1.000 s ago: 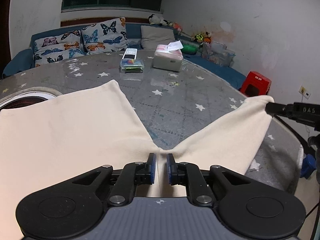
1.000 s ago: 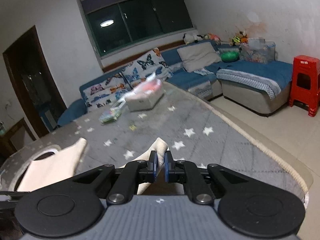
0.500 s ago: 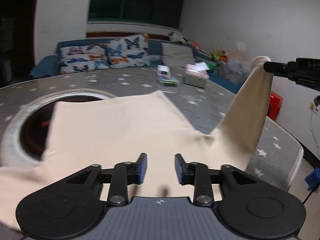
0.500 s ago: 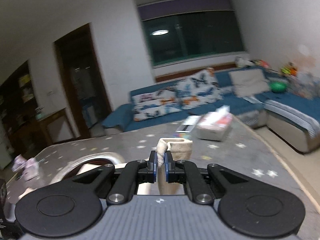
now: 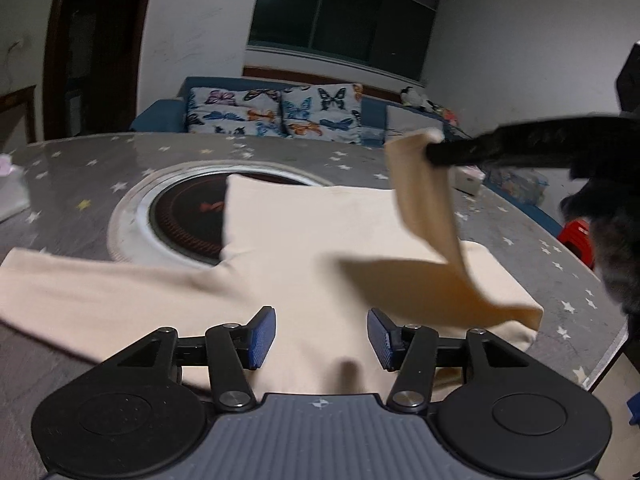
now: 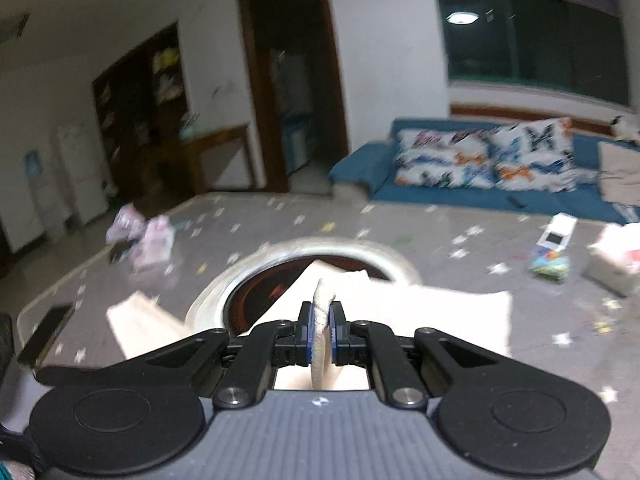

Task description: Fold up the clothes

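While the soft cream-coloured cloth garment (image 5: 304, 264) lies spread flat on the grey table with little white stars (image 5: 80, 168), one end of it is up in the air. I am holding that end in my right gripper (image 6: 321, 326), whose two blue pads are squeezed tight on a bunched bit of the cloth. The held strip hangs from the black tips (image 5: 436, 152) and bends back down over the flat part, so I think I am bringing it across to make a fold. My left gripper (image 5: 321, 334) sits low over the near edge of the cloth with its blue pads wide apart and nothing between them. I think it waits there so it can press or grab the cloth. Part of the cloth covers the round dark cooker ring (image 5: 188, 220) set in the table. Farther off are a blue sofa with butterfly pillows (image 5: 280, 114) and a dark window (image 5: 344, 16).
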Tool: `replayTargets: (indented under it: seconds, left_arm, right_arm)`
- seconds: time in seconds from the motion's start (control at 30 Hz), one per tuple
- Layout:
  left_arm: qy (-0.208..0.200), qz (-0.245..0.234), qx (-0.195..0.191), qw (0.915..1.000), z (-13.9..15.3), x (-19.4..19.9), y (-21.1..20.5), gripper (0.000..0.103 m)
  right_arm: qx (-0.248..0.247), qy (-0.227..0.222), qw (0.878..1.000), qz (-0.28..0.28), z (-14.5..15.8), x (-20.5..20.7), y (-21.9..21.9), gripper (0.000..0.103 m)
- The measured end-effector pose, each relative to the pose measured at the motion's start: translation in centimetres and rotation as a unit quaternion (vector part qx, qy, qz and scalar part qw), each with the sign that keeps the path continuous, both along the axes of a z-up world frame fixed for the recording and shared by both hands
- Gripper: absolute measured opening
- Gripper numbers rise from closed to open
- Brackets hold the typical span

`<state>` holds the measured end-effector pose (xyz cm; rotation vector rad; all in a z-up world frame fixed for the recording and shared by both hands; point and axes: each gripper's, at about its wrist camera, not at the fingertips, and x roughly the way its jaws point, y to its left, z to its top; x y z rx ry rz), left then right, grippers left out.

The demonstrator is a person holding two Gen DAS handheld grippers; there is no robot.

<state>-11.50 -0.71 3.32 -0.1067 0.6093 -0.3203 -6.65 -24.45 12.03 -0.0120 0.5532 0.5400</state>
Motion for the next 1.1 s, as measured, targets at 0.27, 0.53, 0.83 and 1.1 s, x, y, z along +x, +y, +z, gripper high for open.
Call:
replayTargets:
  seconds: [0.27,0.53,0.83,1.1]
  left_arm:
    - [0.002,0.011,-0.003,0.9999,0.0,-0.1,1.0,0.054]
    - [-0.003,0.003,0.005,1.0000,0.2,1.1,0.1,0.054]
    - [0.002,0.019,0.050,0.9986,-0.4,4.8,-1.9,0.052]
    - [0.017,0.017,0.076,0.9969,-1.4,5.7,-2.8,0.020]
  right_arm:
    - [-0.018,0.047,0.997,0.052,-3.3,-0.2,3.7,0.013]
    - [-0.033,0.034,0.999,0.025,-1.7,-1.5,-0.9,0.021]
    - [-0.097,0.057,0.994,0.011,-3.0,-4.6,-5.3,0.031]
    - [-0.144,0.069,0.987,0.020,-4.5,-7.0,-7.2,0.032]
